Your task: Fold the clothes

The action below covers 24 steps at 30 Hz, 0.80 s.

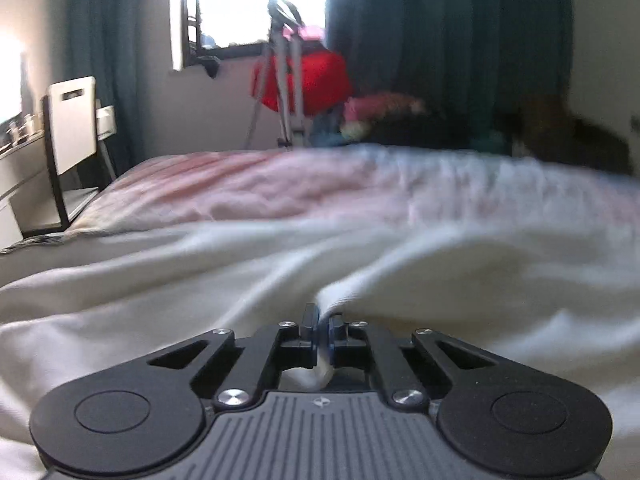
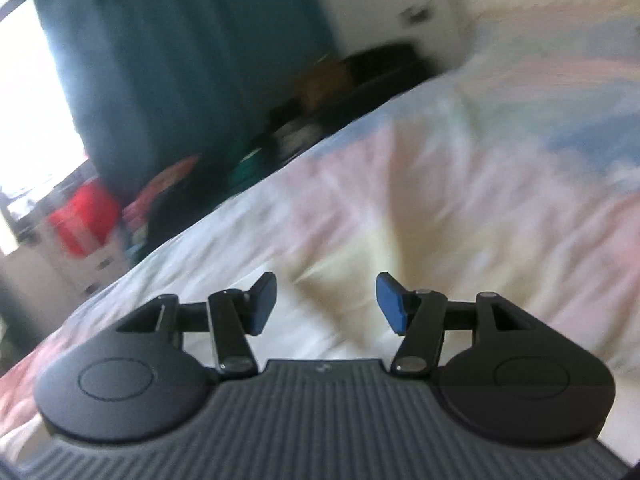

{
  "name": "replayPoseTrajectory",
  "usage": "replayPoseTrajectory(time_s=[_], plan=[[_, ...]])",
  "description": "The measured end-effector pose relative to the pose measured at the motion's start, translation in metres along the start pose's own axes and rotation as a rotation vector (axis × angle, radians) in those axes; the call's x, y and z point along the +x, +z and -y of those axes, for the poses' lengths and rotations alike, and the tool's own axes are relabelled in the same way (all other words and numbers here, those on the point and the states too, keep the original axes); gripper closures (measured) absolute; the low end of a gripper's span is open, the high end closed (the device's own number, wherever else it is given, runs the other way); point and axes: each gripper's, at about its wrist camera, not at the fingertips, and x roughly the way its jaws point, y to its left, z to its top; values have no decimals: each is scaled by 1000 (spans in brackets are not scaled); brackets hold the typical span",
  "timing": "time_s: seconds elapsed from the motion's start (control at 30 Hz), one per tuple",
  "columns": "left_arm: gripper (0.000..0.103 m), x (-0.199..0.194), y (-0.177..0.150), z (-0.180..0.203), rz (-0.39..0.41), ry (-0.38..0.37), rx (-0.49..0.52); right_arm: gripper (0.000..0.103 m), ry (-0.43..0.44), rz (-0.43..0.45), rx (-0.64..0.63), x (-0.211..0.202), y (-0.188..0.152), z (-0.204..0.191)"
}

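A cream-white garment point(image 1: 200, 280) lies spread over the near part of a bed with a pink, blue and white cover point(image 1: 280, 184). My left gripper point(image 1: 322, 326) is shut on a pinched fold of the white garment, and the cloth rises in a ridge from the jaws. My right gripper point(image 2: 326, 302) is open and empty, tilted above the bed cover point(image 2: 440, 200), with pale cloth point(image 2: 340, 280) lying below between its blue pads point(image 2: 390, 306). The right wrist view is blurred by motion.
A white chair point(image 1: 72, 128) and a desk stand left of the bed. A tripod point(image 1: 280, 80) and a red bag point(image 1: 320, 80) stand under the window by dark teal curtains point(image 1: 440, 40). A pile of coloured things point(image 1: 380, 116) lies beyond the bed's far edge.
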Motion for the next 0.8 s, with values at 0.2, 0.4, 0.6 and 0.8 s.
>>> replayPoseTrajectory(time_s=[0.2, 0.4, 0.6, 0.8], plan=[[99, -32, 18, -19, 72, -48, -101, 44, 239, -373, 230, 42, -37, -32], [99, -46, 19, -29, 83, -74, -147, 23, 275, -523, 389, 65, -61, -43], [99, -49, 14, -31, 74, -84, -162, 25, 135, -488, 554, 73, -60, -41], [99, -49, 10, -31, 72, -103, -163, 74, -143, -440, 451, 95, -55, -70]])
